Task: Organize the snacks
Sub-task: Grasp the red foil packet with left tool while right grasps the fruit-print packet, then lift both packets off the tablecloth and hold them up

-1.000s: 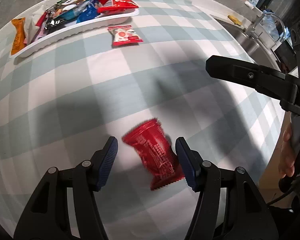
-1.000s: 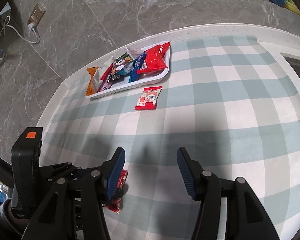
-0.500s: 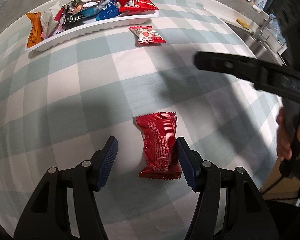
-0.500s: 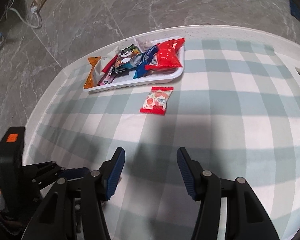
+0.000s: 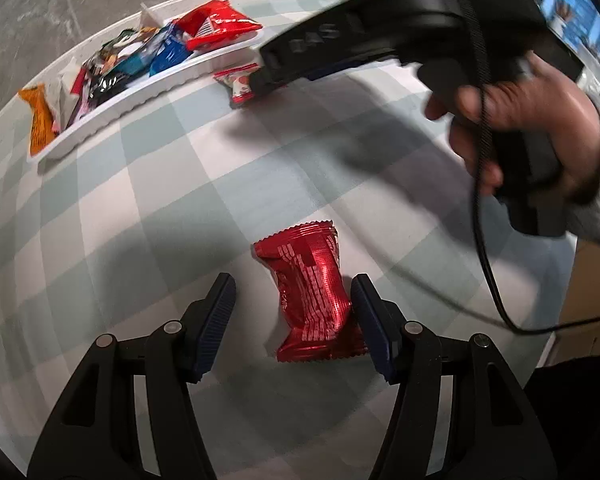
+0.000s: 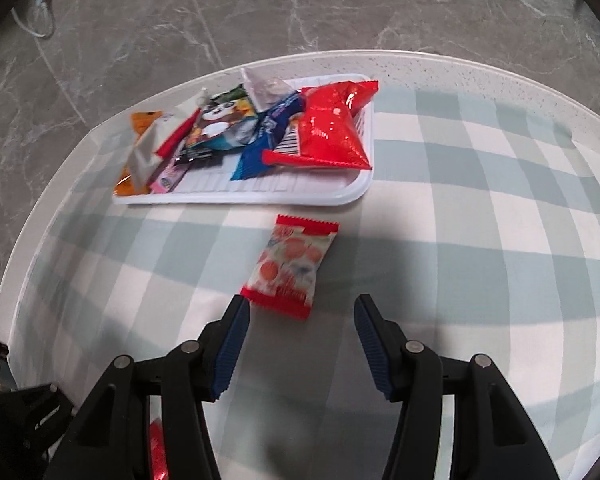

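Note:
A red foil snack packet (image 5: 312,300) lies on the checked tablecloth between the open jaws of my left gripper (image 5: 292,312), close against the right finger. A white and red candy packet (image 6: 290,266) lies just ahead of my open right gripper (image 6: 300,332), below the white tray (image 6: 332,196). The tray holds several snack packets, among them a big red bag (image 6: 332,128). In the left wrist view the right gripper's body (image 5: 360,28) reaches over the candy packet (image 5: 240,84) beside the tray (image 5: 140,100).
The round table's white edge (image 6: 500,72) curves behind the tray, with grey marble floor (image 6: 340,8) beyond. The person's hand (image 5: 528,120) and a black cable (image 5: 488,240) hang over the cloth at the right.
My right gripper has moved forward across the table to the white and red candy packet. My left gripper has stayed open around the red foil packet, shifting slightly.

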### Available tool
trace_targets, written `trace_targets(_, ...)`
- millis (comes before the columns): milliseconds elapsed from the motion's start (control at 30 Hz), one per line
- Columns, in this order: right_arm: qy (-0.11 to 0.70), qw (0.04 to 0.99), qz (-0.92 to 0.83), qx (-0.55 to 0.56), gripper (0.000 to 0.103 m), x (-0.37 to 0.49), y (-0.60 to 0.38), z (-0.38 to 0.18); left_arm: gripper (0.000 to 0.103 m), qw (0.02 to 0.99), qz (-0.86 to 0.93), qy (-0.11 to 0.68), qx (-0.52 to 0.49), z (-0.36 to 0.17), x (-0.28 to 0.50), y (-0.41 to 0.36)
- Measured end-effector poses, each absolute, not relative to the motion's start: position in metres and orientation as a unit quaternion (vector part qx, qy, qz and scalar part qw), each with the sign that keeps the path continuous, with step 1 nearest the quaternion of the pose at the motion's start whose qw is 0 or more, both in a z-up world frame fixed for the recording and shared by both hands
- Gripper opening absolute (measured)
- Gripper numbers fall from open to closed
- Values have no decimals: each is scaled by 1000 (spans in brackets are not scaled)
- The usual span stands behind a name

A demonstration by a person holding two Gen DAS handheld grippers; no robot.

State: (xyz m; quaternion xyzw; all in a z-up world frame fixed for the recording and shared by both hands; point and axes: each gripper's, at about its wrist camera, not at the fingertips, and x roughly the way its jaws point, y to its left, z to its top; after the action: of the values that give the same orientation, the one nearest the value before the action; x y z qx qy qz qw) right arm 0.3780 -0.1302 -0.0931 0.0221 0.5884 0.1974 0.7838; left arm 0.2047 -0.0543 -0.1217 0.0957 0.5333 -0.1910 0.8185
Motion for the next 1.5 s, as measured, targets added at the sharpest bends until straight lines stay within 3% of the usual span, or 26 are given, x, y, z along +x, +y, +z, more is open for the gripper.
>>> trace_targets(433, 594, 784, 179, -11, 57, 392, -103, -104, 58, 818, -229, 509, 142, -123, 200, -60)
trace_targets(567, 592, 788, 168, -25, 37, 393, -102, -104, 58, 813, -247, 505, 150, -123, 200, -60)
trace_targets(633, 594, 786, 172, -20, 26, 393, -103, -104, 49, 810, -261, 502, 153, -122, 200, -60)
trace_targets(767, 595, 784, 175, -11, 21, 393, -107, -102, 31, 804, -282, 496, 165, -122, 197, -67)
trace_targets(1233, 587, 786, 192, 11, 11, 377, -119, -84, 21, 792, -313, 520, 65, -123, 217, -43)
trace_targets(1500, 592, 785, 185, 11, 10, 373, -124, -88, 21, 790, -312, 526, 39, -122, 224, -34)
